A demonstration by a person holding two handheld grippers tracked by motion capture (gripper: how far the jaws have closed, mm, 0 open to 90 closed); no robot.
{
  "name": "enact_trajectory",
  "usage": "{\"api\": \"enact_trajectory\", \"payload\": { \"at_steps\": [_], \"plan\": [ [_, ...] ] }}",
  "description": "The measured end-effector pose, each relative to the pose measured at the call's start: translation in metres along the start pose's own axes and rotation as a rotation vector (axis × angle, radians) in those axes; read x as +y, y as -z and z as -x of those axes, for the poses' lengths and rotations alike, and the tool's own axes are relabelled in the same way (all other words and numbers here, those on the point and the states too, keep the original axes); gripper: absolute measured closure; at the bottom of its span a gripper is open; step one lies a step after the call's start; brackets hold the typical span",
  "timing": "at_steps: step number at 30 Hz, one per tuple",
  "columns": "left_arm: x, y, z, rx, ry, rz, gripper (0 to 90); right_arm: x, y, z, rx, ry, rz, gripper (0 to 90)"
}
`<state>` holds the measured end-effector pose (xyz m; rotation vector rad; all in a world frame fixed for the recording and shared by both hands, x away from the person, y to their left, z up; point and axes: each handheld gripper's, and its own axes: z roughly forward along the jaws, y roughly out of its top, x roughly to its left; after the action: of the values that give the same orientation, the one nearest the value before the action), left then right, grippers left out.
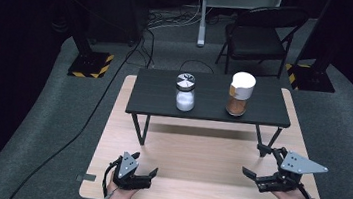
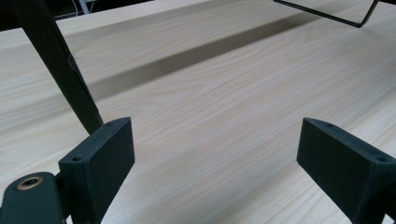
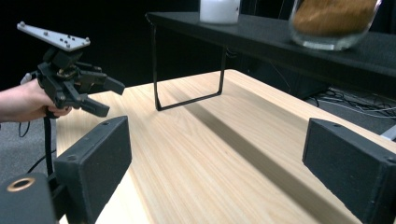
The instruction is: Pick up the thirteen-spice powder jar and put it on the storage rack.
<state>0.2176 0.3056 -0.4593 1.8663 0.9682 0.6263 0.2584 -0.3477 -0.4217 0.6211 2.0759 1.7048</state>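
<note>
Dark room all around, grey carpet underneath; on the little black shelf (image 1: 209, 101) stand a jar of white powder (image 1: 185, 92) and a jar of brown powder (image 1: 239, 94), side by side but apart, well away from both grippers; the left gripper (image 1: 148, 174) and right gripper (image 1: 256, 162) hang over the near edge of the pale wooden table (image 1: 197, 162), jaws spread wide, holding nothing; lots of bare wood lies between them; a black chair (image 1: 259, 36) waits behind.

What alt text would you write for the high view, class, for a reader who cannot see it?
A person holds open tongs in each hand, left tongs and right tongs, above a light wooden table. Beyond, a small black stand carries a white-filled shaker and a brown-filled jar.
</note>
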Motion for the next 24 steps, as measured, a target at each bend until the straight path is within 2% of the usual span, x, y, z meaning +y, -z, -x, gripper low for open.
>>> {"api": "enact_trajectory", "payload": {
  "at_steps": [13,19,24],
  "plan": [
    [0.0,0.0,0.0,0.0,-0.001,0.001,10.6,-0.046,0.002,-0.018,-0.013,-0.018,-0.033,7.1],
    [0.0,0.0,0.0,-0.001,-0.001,0.0,10.6,-0.057,0.008,-0.021,-0.018,-0.03,-0.06,7.1],
    [0.001,0.0,0.0,-0.004,-0.004,-0.004,10.7,-0.066,0.013,-0.027,-0.048,-0.016,-0.108,7.2]
  ]
}}
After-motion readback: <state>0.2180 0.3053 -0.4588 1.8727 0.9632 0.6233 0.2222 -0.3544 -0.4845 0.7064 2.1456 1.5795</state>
